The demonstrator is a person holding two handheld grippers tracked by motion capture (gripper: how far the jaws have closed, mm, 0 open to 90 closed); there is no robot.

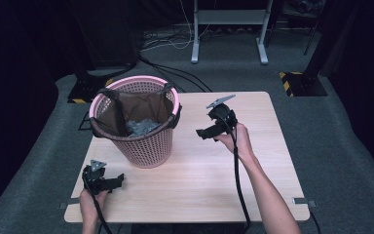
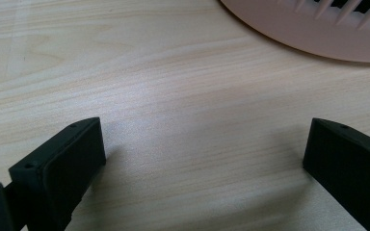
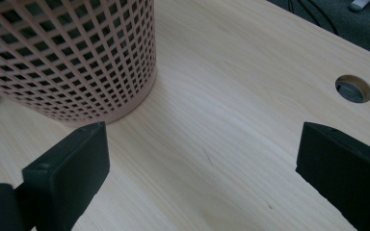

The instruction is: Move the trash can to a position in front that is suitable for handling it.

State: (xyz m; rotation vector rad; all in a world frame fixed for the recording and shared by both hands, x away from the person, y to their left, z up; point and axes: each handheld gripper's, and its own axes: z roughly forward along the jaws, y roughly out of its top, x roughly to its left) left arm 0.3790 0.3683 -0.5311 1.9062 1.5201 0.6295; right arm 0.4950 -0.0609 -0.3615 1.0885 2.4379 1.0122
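Observation:
A pink mesh basket [image 1: 146, 146] stands on the left half of the wooden table [image 1: 214, 185], lined with a brown bag [image 1: 141, 105] that holds some grey crumpled stuff [image 1: 141, 126]. My left gripper [image 1: 117, 181] rests low near the table's front left corner, open, with nothing between its jaws. In the left gripper view the basket's base rim [image 2: 313, 36] lies ahead at the top right. My right gripper [image 1: 202, 133] is held above the table to the right of the basket, open and empty, pointing toward it. The basket's wall [image 3: 72, 57] takes up the upper left of the right gripper view.
A round cable hole [image 3: 353, 88] is cut in the tabletop. Beyond the table, a white desk frame [image 1: 229, 34], floor cables [image 1: 175, 73] and black stands with yellow-striped bases [image 1: 299, 83] sit on grey carpet.

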